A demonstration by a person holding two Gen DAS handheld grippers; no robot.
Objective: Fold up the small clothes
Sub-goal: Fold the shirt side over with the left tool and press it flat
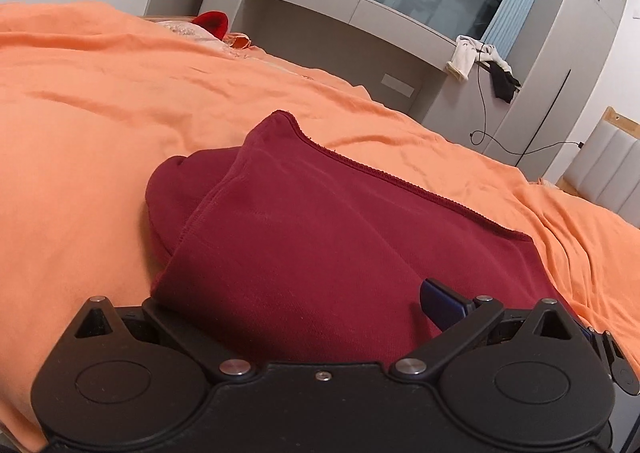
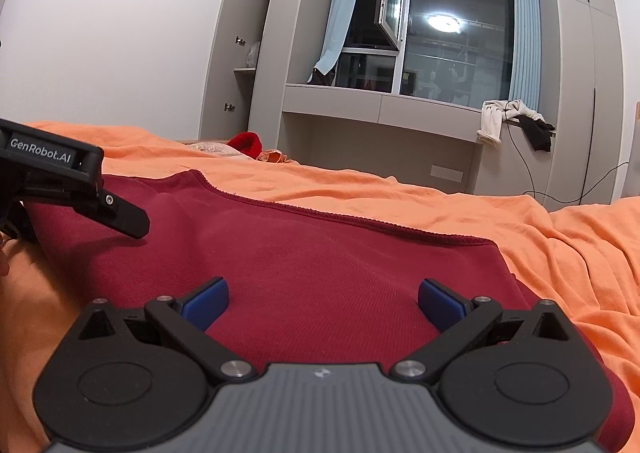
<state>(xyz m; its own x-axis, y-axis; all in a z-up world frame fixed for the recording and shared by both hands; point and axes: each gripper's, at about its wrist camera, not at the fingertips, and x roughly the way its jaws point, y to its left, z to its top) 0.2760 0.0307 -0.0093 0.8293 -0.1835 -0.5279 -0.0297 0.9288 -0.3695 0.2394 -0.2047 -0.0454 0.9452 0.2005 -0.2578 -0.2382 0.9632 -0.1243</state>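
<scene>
My left gripper [image 1: 320, 293] is spread wide, its left finger hidden under the garment [image 1: 320, 221] on the bed [image 1: 100, 113]. My right gripper [image 2: 323, 303] hovers wide over it, holding nothing. One fold looks done along the left side; more remain.

Folded garment [image 2: 320, 277] lying on the bed [image 2: 560, 253], filling lower centre of frame. Left gripper [image 2: 132, 227] at left edge, above garment's left end. Window ledge [image 2: 380, 105] behind the bed, cloths [image 2: 492, 121] draped over its right end.
</scene>
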